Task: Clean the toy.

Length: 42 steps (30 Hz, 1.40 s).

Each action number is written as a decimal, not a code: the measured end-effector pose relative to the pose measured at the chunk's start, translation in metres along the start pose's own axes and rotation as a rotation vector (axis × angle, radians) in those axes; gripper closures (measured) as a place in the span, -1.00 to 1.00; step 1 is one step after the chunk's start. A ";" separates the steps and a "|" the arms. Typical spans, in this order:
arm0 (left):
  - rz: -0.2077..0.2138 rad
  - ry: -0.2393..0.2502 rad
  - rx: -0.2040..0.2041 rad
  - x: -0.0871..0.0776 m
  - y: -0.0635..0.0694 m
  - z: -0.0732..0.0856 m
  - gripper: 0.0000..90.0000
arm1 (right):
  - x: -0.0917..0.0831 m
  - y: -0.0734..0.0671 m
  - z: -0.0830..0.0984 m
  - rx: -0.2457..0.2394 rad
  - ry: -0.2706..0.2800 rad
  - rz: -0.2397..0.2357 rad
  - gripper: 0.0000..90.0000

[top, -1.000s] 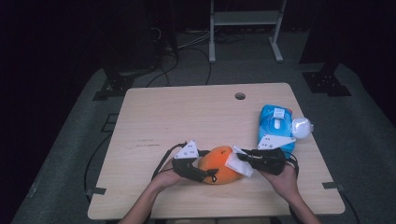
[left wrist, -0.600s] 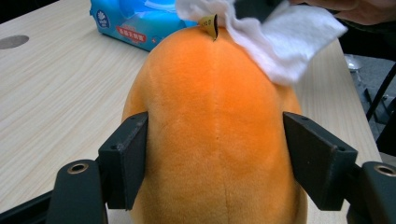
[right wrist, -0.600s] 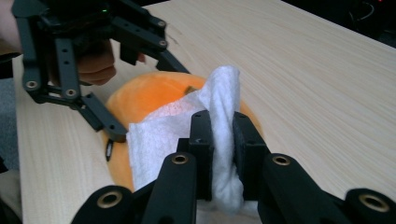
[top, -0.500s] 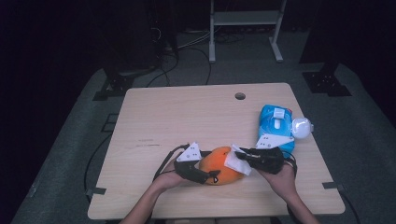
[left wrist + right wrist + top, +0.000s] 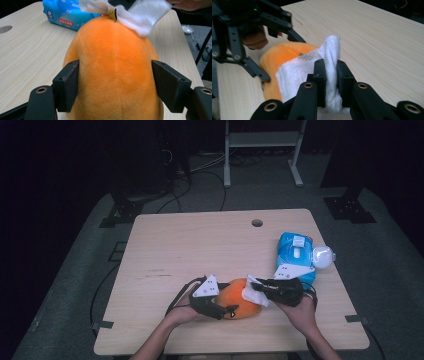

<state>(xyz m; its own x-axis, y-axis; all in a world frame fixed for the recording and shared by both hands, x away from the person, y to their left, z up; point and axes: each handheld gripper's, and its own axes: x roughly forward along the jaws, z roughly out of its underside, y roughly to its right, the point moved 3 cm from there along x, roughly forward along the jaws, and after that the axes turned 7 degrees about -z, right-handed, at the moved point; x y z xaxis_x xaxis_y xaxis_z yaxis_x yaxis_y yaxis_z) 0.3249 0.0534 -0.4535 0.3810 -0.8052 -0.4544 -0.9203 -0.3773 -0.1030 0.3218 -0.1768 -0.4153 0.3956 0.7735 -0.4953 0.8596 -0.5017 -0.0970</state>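
Gripping an orange plush toy (image 5: 112, 72) at the near table (image 5: 200, 245) edge, left gripper (image 5: 115, 87) jaws clamped on its sides, right gripper (image 5: 329, 77) pinching a white wipe (image 5: 312, 72) against its end, blue wipes pack (image 5: 296, 251) just beyond.

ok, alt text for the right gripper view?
The right claw pinches a folded white wipe against an orange plush toy on a wooden table. The left claw, held by a hand, grips the toy from the far side.
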 end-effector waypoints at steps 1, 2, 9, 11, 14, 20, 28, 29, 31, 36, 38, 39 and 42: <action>0.000 0.001 -0.004 0.000 -0.001 0.001 -0.41 | -0.002 0.003 0.002 0.008 -0.001 0.012 0.77; 0.002 0.001 -0.013 -0.001 -0.003 0.001 -0.41 | -0.003 0.005 0.003 0.014 -0.001 0.017 0.77; -0.006 -0.006 -0.101 -0.002 -0.015 0.007 -0.41 | -0.006 0.005 0.012 0.031 -0.006 0.024 0.77; -0.009 -0.003 -0.111 -0.002 -0.016 0.008 -0.41 | -0.004 0.002 0.011 0.020 -0.009 0.020 0.77; -0.020 -0.009 -0.116 -0.002 -0.017 0.008 -0.42 | 0.001 -0.001 0.010 0.009 -0.023 0.016 0.77; -0.008 -0.007 -0.111 -0.002 -0.016 0.007 -0.43 | 0.004 0.005 0.017 0.068 -0.034 -0.026 0.77; 0.002 0.003 0.006 0.002 -0.001 -0.002 -0.41 | -0.002 -0.009 -0.003 0.007 0.043 -0.055 0.77; -0.005 -0.004 0.001 0.001 -0.001 -0.002 -0.42 | 0.000 -0.009 -0.002 -0.011 0.022 -0.039 0.77; 0.000 0.001 -0.014 0.000 -0.005 0.000 -0.41 | 0.002 -0.007 0.001 -0.005 0.008 -0.037 0.77; 0.009 -0.006 0.009 0.002 -0.002 -0.004 -0.41 | -0.001 0.000 0.004 0.064 0.018 -0.065 0.77; 0.006 -0.005 0.022 0.003 0.000 -0.005 -0.42 | 0.001 -0.004 0.000 0.038 0.017 -0.059 0.77; 0.005 -0.007 0.023 0.002 -0.001 -0.004 -0.43 | 0.002 -0.005 -0.001 0.025 0.016 -0.057 0.77; 0.005 -0.001 -0.022 -0.002 -0.006 -0.005 -0.57 | 0.004 -0.006 -0.001 0.018 0.005 -0.063 0.77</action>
<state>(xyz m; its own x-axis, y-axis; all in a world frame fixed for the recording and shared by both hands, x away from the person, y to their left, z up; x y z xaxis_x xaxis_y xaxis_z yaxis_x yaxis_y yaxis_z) 0.3298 0.0551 -0.4479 0.3762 -0.8065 -0.4561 -0.9201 -0.3833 -0.0810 0.3187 -0.1710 -0.4159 0.3427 0.8053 -0.4838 0.8768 -0.4591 -0.1432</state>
